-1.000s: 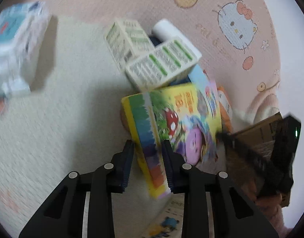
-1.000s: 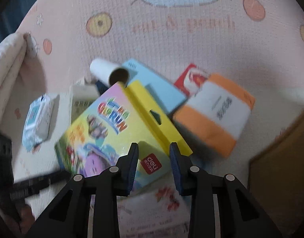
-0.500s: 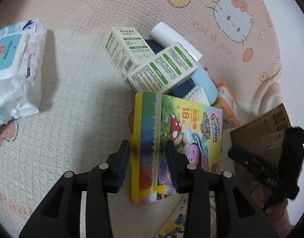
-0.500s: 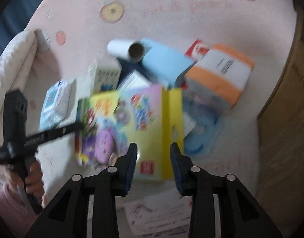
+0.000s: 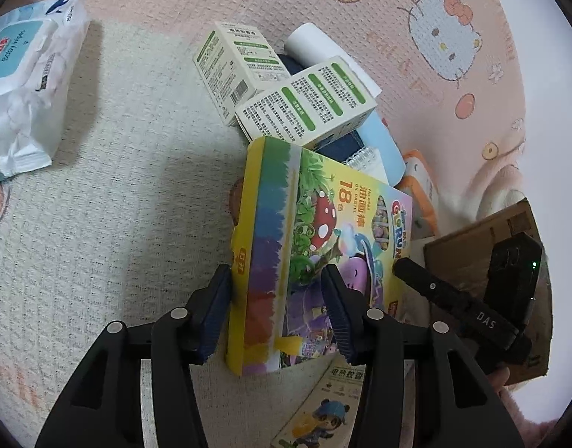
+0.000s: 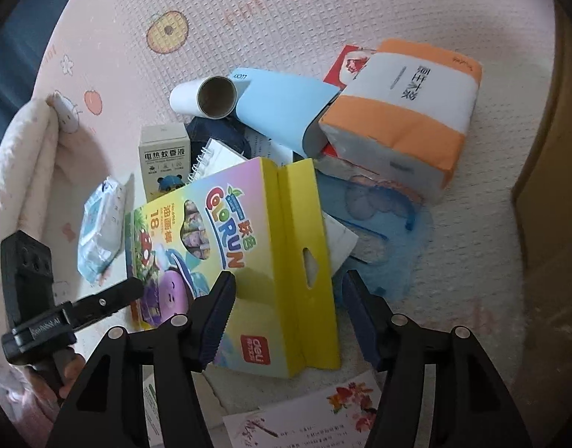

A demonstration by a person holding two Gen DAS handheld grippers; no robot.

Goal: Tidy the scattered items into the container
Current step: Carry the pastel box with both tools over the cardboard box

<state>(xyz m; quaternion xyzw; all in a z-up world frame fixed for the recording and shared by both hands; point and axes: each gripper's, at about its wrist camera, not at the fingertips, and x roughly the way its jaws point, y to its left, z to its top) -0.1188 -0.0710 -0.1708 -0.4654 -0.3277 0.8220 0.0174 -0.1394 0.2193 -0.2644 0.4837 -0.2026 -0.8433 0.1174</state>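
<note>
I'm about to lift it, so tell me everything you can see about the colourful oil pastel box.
The oil pastel box is flat printed cardboard: mushroom cartoon, "18", COLORUN logo, a yellow hang-tab flap with a slot, and a rainbow-striped side. It lies tilted on the pile, partly over a spiral notepad. The left hand-held gripper straddles its striped edge, fingers close but contact is unclear; the right hand-held gripper stands open around its flap end.

Both grippers parted, side by side

The left gripper point(image 5: 276, 306) has its jaws spread, pointing forward and down; the right gripper point(image 6: 288, 315) is spread wider still. Each shows in the other's view, held from below by bare fingers point(image 6: 71, 367), off to its inner side
</note>
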